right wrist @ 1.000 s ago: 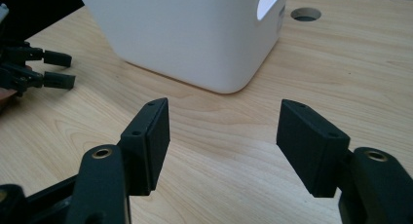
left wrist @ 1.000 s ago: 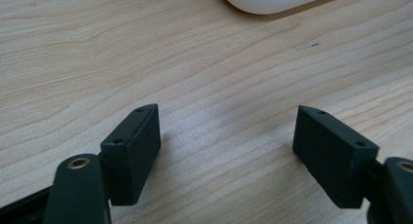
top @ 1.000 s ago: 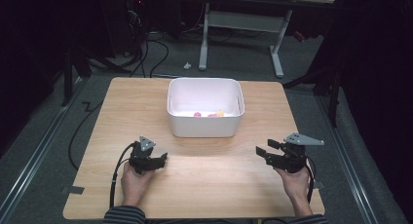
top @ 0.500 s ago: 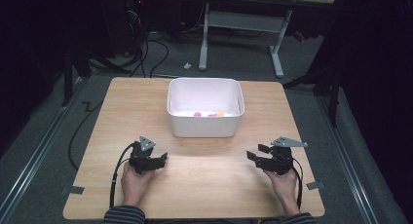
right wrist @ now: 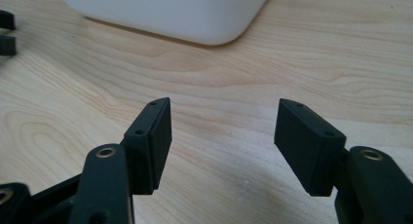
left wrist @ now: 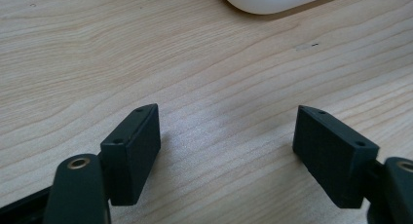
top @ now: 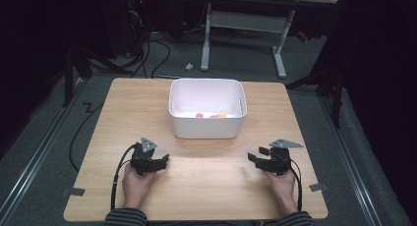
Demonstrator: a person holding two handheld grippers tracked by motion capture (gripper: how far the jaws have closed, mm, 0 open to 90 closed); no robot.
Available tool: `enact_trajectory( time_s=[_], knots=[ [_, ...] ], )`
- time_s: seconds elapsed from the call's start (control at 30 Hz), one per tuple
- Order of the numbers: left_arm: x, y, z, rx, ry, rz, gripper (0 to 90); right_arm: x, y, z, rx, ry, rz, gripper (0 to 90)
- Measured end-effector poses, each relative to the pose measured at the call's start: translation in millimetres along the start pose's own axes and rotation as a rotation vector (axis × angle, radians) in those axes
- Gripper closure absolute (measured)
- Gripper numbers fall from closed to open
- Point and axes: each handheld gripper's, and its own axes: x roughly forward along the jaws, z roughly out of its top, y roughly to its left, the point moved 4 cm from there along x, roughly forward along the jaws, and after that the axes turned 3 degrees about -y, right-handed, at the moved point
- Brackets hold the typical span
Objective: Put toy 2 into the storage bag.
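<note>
A white bin (top: 206, 128) stands at the middle back of the wooden table (top: 211, 186), with small pink and orange pieces (top: 210, 115) on its floor. My left gripper (top: 163, 160) rests low on the table at the front left, held in a hand. In the left gripper view, my left gripper (left wrist: 226, 116) is open over bare wood, with a corner of the bin (left wrist: 272, 0) ahead. My right gripper (top: 253, 155) sits at the front right, just above the wood. My right gripper (right wrist: 224, 107) is open with nothing between its fingers, and the bin (right wrist: 170, 12) lies ahead of it.
Black jaws of the other gripper (right wrist: 6, 34) show at the far left edge of the right gripper view. Cables trail from both grippers toward the front edge. Beyond the table, a desk frame (top: 243, 34) and cables lie on the dark floor.
My right gripper has sunk toward the table and shifted a little left. The left gripper and the bin have not moved.
</note>
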Motion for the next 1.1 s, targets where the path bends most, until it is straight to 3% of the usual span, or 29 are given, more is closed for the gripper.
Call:
enact_trajectory(
  time_s=[0.43, 0.67, 0.93, 1.03, 1.1],
  knots=[
    [0.0, 0.0, 0.0, 0.000, 0.000, 0.000, 26.0, 11.7, -9.1, -10.3, -0.004, 0.051, -0.063, 39.2],
    [0.0, 0.0, 0.0, 0.000, 0.000, 0.000, 26.0, 20.4, -11.4, -12.8, -0.038, 0.080, -0.102, 39.0],
    [-0.1, -0.3, -0.1, 0.001, 0.001, -0.003, 25.6, 23.3, -10.9, -12.6, -0.069, 0.069, -0.124, 38.4],
    [0.1, -0.5, 0.0, 0.001, -0.001, -0.003, 25.6, 26.0, -8.4, -14.2, -0.122, 0.062, -0.158, 35.9],
    [0.0, -0.5, -0.1, 0.003, 0.001, -0.004, 25.5, 26.0, -8.5, -14.1, -0.121, 0.062, -0.158, 35.7]
  ],
)
